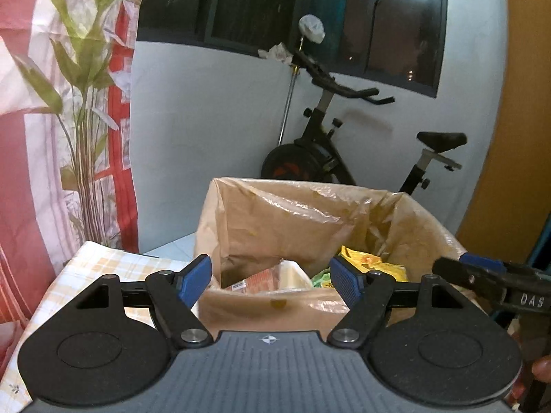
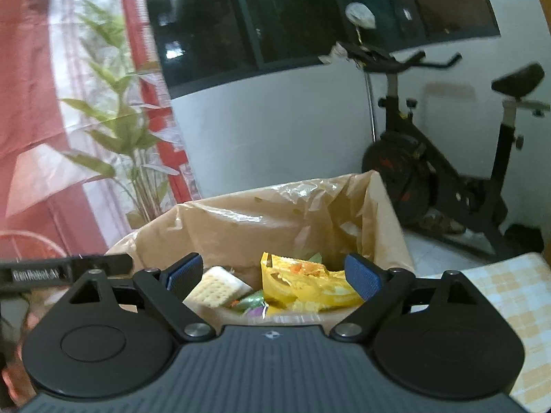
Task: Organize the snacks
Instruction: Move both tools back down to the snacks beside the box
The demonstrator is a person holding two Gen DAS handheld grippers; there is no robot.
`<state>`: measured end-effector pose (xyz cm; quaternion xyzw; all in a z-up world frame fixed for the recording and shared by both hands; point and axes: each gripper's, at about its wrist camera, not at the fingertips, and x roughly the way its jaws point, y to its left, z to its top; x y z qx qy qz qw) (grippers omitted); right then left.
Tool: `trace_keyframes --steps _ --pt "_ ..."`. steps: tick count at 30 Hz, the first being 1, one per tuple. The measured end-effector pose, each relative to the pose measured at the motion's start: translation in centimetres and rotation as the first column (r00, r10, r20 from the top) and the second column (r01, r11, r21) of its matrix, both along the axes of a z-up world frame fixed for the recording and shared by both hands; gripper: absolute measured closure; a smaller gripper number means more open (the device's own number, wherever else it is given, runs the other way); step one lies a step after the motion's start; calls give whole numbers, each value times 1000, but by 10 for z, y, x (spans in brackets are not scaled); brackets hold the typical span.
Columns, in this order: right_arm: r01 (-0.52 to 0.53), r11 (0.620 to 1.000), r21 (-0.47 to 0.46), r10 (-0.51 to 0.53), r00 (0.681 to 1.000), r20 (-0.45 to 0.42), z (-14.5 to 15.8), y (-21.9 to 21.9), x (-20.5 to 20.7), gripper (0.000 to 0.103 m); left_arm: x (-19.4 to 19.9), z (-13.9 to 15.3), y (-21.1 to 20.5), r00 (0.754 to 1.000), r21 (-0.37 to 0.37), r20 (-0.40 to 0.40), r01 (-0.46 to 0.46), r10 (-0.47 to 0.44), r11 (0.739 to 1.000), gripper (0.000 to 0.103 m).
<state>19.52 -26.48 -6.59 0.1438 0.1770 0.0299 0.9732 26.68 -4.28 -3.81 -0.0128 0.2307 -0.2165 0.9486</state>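
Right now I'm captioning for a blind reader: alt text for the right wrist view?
An open, empty right claw hovers over a plastic-lined cardboard box holding a yellow snack bag and a cracker pack; an exercise bike stands behind.

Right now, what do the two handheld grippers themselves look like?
Both match: the left gripper and right gripper have black linkage arms, blue ribbed pads, round black discs, silver pivot pins and a grey ridged body with a small compass-like emblem. No cables or sleeves visible.
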Motion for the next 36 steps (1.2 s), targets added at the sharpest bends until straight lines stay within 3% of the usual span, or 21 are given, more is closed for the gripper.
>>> trace_keyframes --steps 7,10,17,21,27,36 --pt "-48 999 -22 49 998 47 4 -2 -43 11 -31 23 26 999 -73 34 -12 14 997 25" --pt "-49 999 -11 50 997 55 4 -6 -57 11 -45 24 34 999 -73 47 -13 17 997 25" --pt "-45 997 -58 47 998 36 -22 2 -89 11 -74 -20 44 999 -57 -5 -52 51 997 25" --pt "-63 990 -124 60 998 -22 -49 18 -101 11 -80 -54 42 994 -43 -78 -83 79 996 25" --pt "-93 988 -125 76 988 -138 -91 30 -120 13 -90 -93 34 988 7 -133 -80 80 997 26" --pt "-136 980 -143 77 930 -360 -146 34 -145 18 -104 -120 30 980 37 -190 -60 66 998 26"
